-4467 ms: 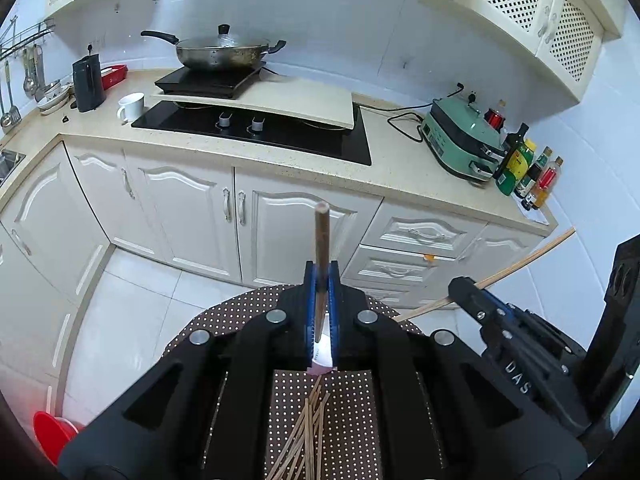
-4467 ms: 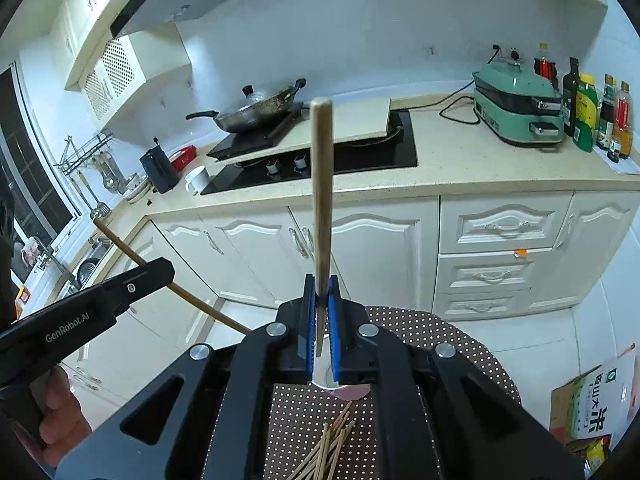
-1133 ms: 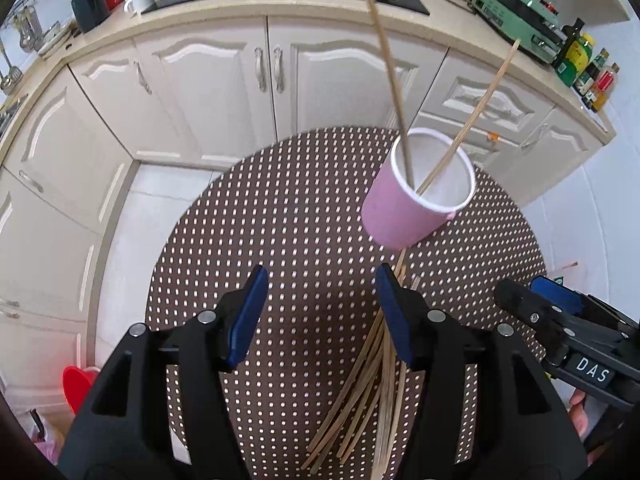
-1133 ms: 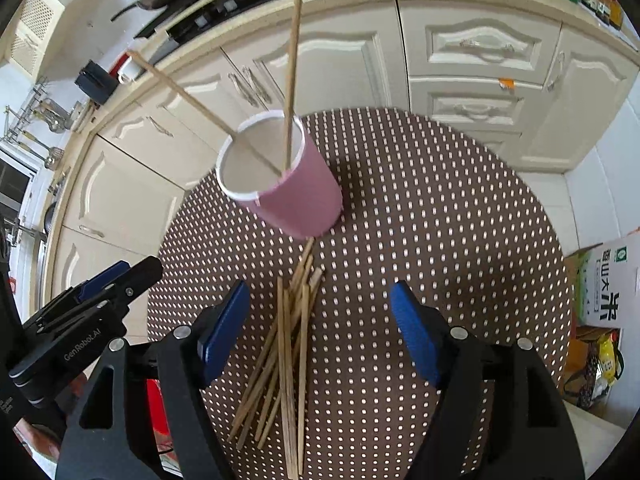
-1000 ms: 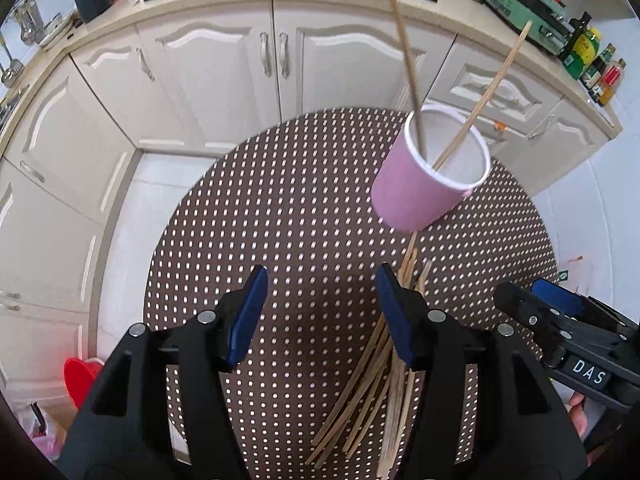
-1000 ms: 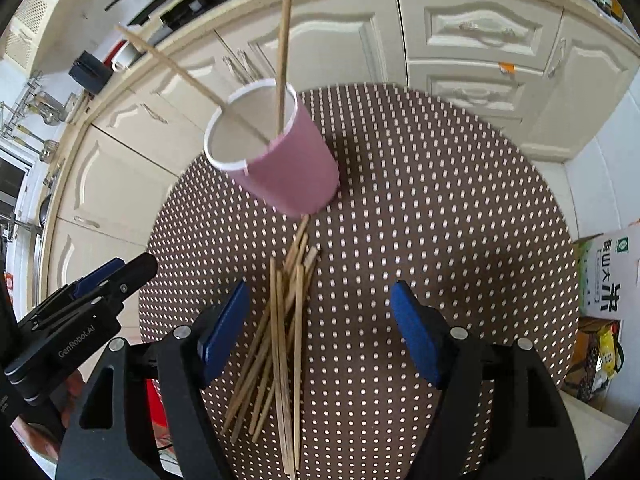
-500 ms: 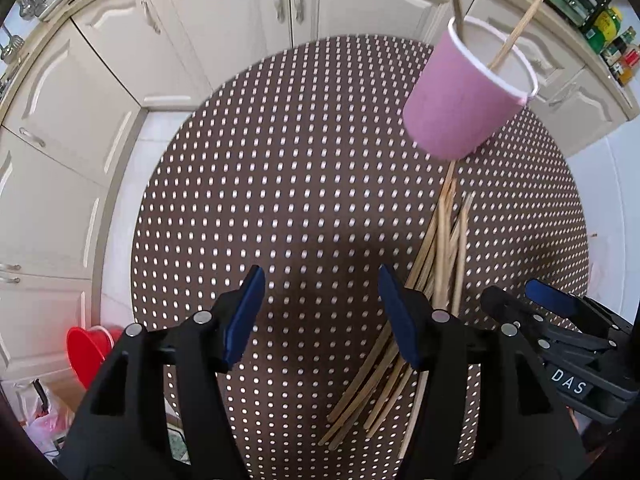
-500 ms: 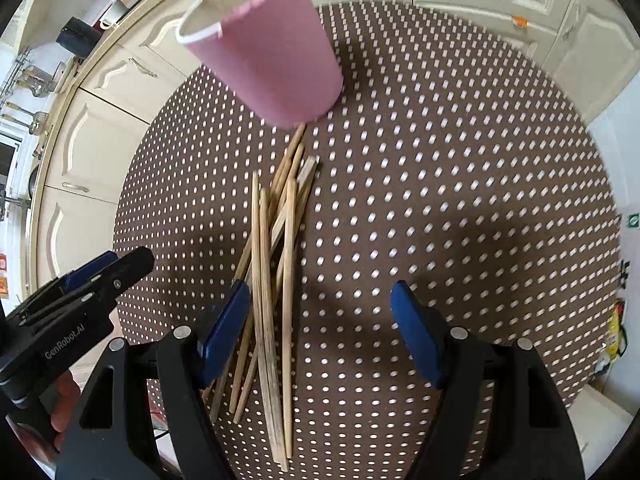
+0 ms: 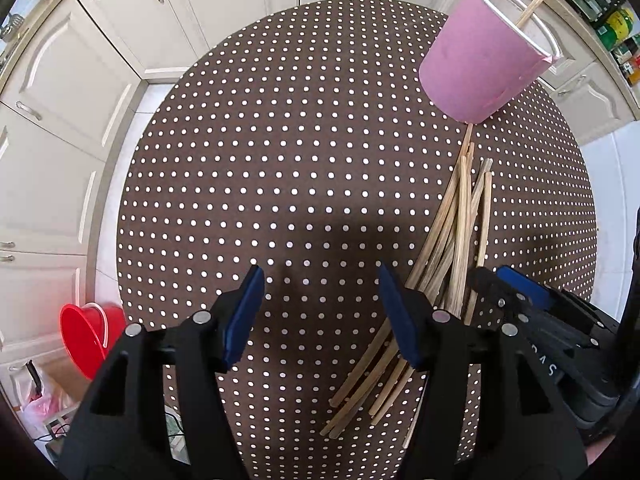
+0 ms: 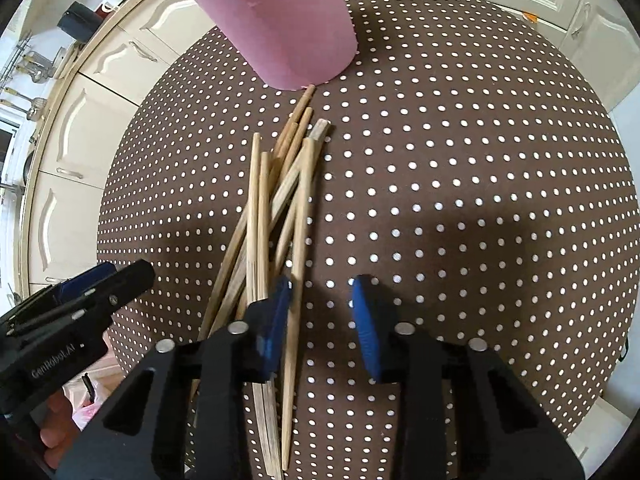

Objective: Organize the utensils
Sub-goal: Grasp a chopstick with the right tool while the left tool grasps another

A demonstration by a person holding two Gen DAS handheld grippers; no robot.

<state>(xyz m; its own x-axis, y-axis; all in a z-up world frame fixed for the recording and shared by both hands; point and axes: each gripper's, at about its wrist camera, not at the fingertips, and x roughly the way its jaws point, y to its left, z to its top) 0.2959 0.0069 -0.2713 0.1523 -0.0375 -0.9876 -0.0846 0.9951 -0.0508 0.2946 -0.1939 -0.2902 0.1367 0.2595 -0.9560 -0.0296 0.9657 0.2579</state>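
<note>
**Both grippers low over the chopstick pile**

The left gripper points down at the dotted desk, jaws apart with only cloth between them; the loose chopsticks lie just to its right, fanning out from the foot of the pink cup, which already holds two sticks; the right gripper has just been narrowing its jaws, one chopstick between them, not yet pinched.
</note>
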